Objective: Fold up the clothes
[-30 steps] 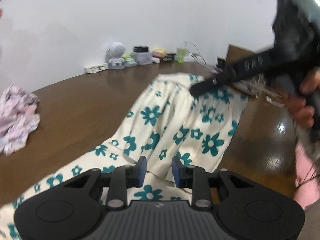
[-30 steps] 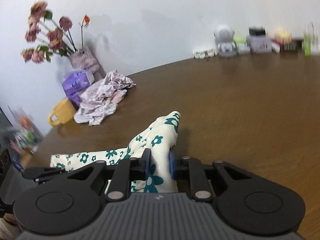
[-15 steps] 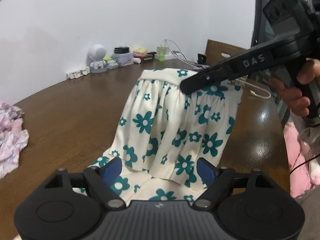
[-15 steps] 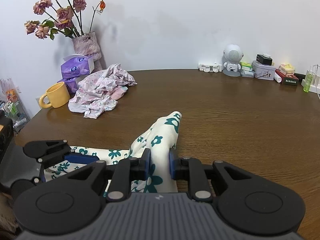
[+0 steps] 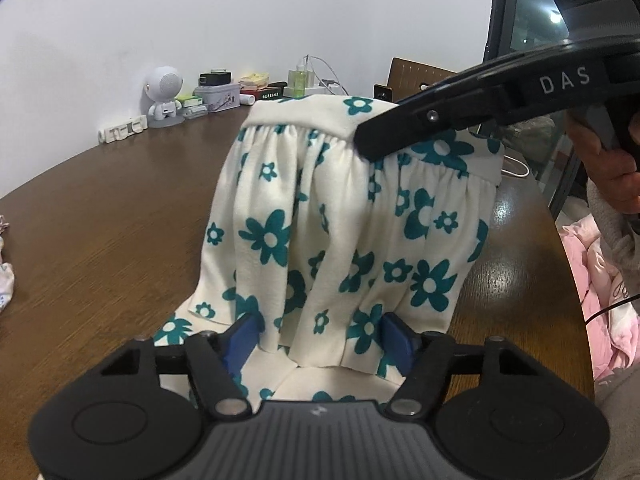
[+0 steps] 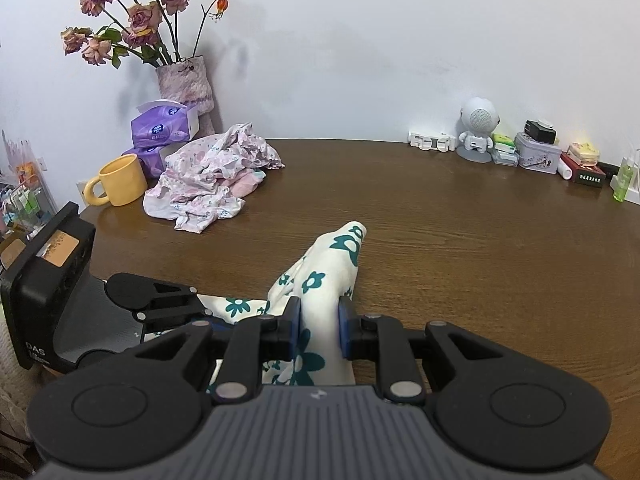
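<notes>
Cream skirt with teal flower print and a gathered waistband is hanging in loose pleats above the brown worktop; its lower part is lying on the wood. Right tongs are clamping a bunched fold of the waistband edge and holding it raised. Left tongs are standing wide, pads on either side of the hanging hem, gripping nothing. Crumpled pink floral garment is lying well apart, beside the yellow mug.
</notes>
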